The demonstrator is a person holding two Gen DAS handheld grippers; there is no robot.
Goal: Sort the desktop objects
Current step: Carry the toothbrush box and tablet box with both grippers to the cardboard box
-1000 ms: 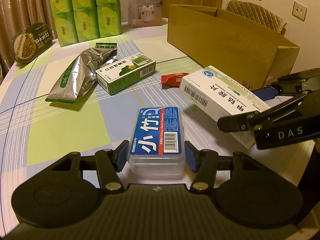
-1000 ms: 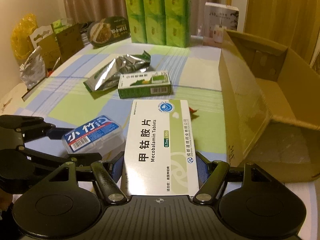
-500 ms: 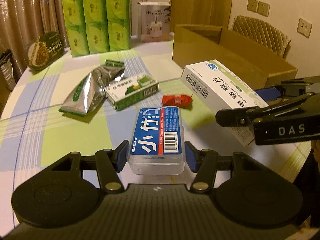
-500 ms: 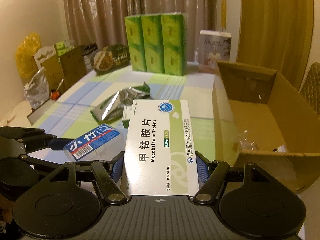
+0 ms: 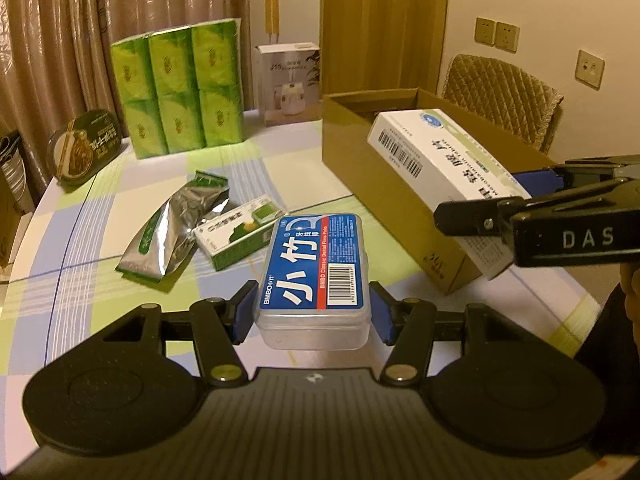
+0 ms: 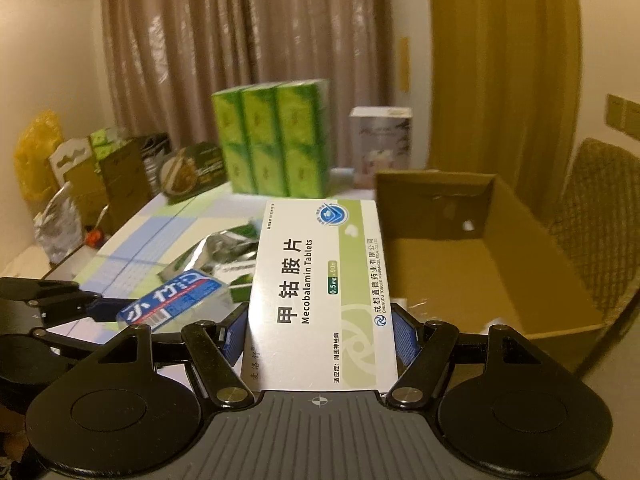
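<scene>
My left gripper [image 5: 314,312] is shut on a clear plastic floss box with a blue label [image 5: 314,276], held above the table. My right gripper [image 6: 318,334] is shut on a white and green Mecobalamin tablet box [image 6: 320,292], held high beside the open cardboard box [image 6: 500,264]. In the left wrist view the tablet box [image 5: 444,160] hangs over the near wall of the cardboard box [image 5: 384,184]. In the right wrist view the floss box [image 6: 176,300] and the left gripper show at lower left.
On the checked tablecloth [image 5: 80,240] lie a silver foil pouch [image 5: 176,224] and a green and white carton [image 5: 240,236]. Green tissue packs [image 5: 180,88], a white appliance box [image 5: 290,80] and a round tin [image 5: 86,144] stand at the back. A chair [image 5: 504,96] is behind the cardboard box.
Both grippers have risen with their boxes. The right gripper has carried the tablet box up and over the cardboard box's edge. The red packet is now hidden behind the floss box.
</scene>
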